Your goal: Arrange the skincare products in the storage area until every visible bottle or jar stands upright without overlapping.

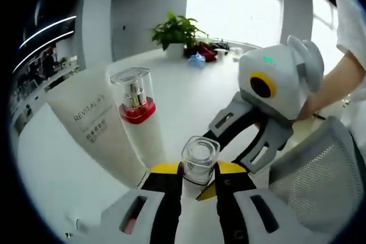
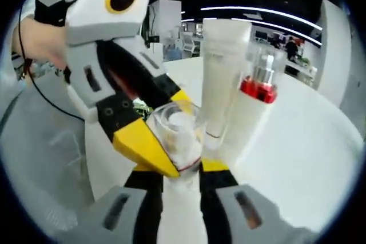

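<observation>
Both of my grippers met on one small clear-capped bottle point(image 1: 199, 161) on the white round table point(image 1: 63, 170), with the red-collared pump bottle point(image 1: 135, 102) as my landmark. The left gripper point(image 1: 197, 180) pinched the small bottle at its neck, yellow pads pressed to either side just under the cap. In the right gripper view the right gripper point(image 2: 178, 176) closed on the same small bottle's point(image 2: 176, 130) body from the opposite side, the left gripper's yellow tip point(image 2: 146, 144) lying against the cap. I judged the doubled hold was there to steady a narrow, top-heavy bottle while it was set upright.

The small bottle stood just in front of the pump bottle, apart from it. The pump bottle stood upright, touching the tall white tube marked REVITALIFT point(image 1: 94, 124) directly behind it, which leaned slightly. A potted plant point(image 1: 177, 31) sat well beyond the pump bottle near the window; a grey mesh chair point(image 1: 311, 170) lay off to its side.
</observation>
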